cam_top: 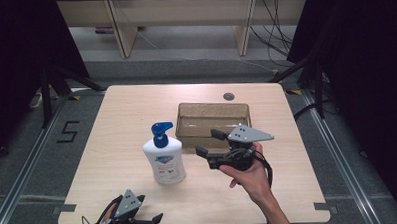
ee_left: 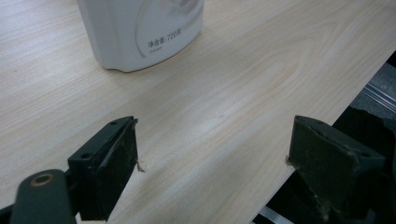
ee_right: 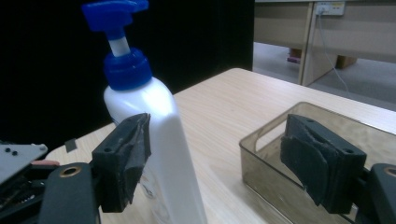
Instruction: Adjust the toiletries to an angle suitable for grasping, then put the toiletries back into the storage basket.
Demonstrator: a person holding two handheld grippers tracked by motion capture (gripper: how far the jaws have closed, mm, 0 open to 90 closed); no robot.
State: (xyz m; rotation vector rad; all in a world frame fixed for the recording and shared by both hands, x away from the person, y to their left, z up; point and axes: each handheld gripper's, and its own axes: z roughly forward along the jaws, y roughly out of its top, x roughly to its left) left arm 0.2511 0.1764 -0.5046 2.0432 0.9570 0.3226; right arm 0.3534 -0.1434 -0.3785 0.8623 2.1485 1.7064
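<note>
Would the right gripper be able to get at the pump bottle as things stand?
Probably yes: the right gripper is open, aimed at the pump bottle beside it, with only bare table between; the tray sits off to its side.

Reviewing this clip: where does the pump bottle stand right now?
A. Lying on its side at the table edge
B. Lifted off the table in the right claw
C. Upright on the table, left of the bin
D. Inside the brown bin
C: the high view shows the pump bottle upright on the table, left of the brown bin, with the right claw open beside it.
</note>
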